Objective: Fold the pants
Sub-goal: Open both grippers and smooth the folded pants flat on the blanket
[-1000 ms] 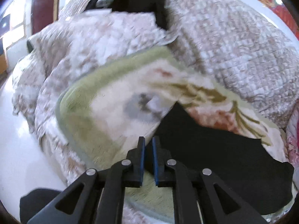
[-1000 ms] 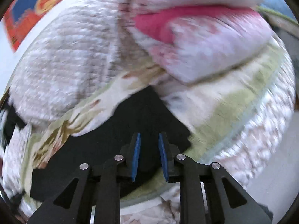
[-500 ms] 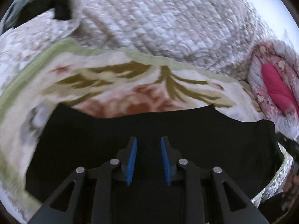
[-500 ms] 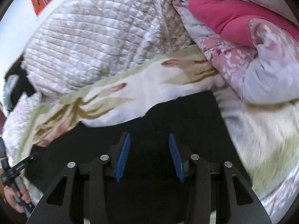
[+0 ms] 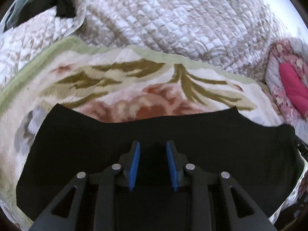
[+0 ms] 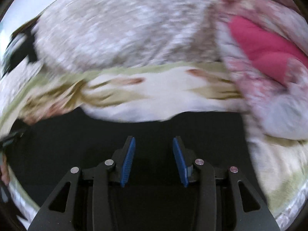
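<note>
The black pants (image 5: pixel 77 138) lie flat as a wide dark band across a floral blanket (image 5: pixel 134 80). My left gripper (image 5: pixel 152 144) hovers over the middle of the band, its jaws opening. Nothing is pinched between its blue pads (image 5: pixel 134 163). In the blurred right wrist view, the same pants (image 6: pixel 77 134) fill the lower half. My right gripper (image 6: pixel 154 139) hangs over them with a wide gap, its jaws closing slightly. No cloth sits between its pads (image 6: pixel 127 163).
A quilted beige bedspread (image 5: pixel 173 19) bulges behind the blanket. A pink floral duvet (image 6: pixel 269 44) is heaped at the right. Dark clothing (image 5: pixel 63 2) lies at the far left. A hand (image 6: pixel 4 173) shows at the left edge of the right wrist view.
Both grippers swung from the pants' ends to above the middle of the dark band. Their jaws went from nearly shut to apart, and the cloth now lies flat beneath them.
</note>
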`<act>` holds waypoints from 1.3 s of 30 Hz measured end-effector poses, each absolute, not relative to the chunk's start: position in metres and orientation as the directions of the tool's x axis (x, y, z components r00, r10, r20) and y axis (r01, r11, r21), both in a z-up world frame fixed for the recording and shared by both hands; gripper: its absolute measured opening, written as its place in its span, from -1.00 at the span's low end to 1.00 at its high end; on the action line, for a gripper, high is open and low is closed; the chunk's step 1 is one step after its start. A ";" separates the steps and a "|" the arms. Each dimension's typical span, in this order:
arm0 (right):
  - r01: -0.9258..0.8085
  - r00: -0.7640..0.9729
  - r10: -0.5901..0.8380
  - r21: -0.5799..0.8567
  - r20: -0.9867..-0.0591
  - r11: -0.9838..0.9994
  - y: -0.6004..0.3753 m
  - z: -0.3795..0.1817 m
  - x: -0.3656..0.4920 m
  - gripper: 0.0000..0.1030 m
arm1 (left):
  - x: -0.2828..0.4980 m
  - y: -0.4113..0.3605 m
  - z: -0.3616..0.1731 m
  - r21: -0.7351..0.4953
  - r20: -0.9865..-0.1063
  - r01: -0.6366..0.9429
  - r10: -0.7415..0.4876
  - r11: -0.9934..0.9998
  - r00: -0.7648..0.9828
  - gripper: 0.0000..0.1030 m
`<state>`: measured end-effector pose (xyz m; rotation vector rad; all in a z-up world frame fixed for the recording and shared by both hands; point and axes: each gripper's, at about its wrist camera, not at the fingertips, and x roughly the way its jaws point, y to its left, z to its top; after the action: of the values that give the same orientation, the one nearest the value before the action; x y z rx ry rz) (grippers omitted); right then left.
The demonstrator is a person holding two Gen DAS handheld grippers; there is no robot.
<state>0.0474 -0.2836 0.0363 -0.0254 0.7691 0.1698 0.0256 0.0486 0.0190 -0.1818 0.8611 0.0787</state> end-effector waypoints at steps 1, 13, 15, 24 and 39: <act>-0.204 0.683 0.159 0.023 -0.713 0.979 -0.270 0.031 0.048 -0.19 | 0.027 0.046 0.017 -0.118 -0.766 -0.136 -0.003 0.984 0.642 -0.33; -0.285 0.614 0.212 0.037 -0.760 0.958 -0.247 0.018 0.037 -0.19 | 0.013 0.024 0.022 -0.052 -0.751 -0.089 0.020 0.995 0.660 -0.27; -0.308 0.614 0.233 0.042 -0.754 0.951 -0.240 0.018 0.033 -0.19 | 0.010 0.018 0.023 -0.062 -0.754 -0.078 0.005 0.995 0.657 -0.27; -0.427 0.598 0.265 -0.020 -0.757 0.904 -0.187 0.006 -0.003 -0.19 | -0.019 -0.003 0.025 -0.065 -0.751 -0.050 -0.016 0.997 0.660 -0.27; -0.455 0.637 0.260 -0.082 -0.725 0.887 -0.180 -0.004 -0.008 0.14 | -0.029 -0.012 0.010 -0.017 -0.745 -0.037 0.012 0.999 0.667 -0.15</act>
<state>-0.0084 -0.1804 -0.0041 -0.2683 0.7798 0.4134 -0.0288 -0.0123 0.0103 -0.0311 0.8407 0.0276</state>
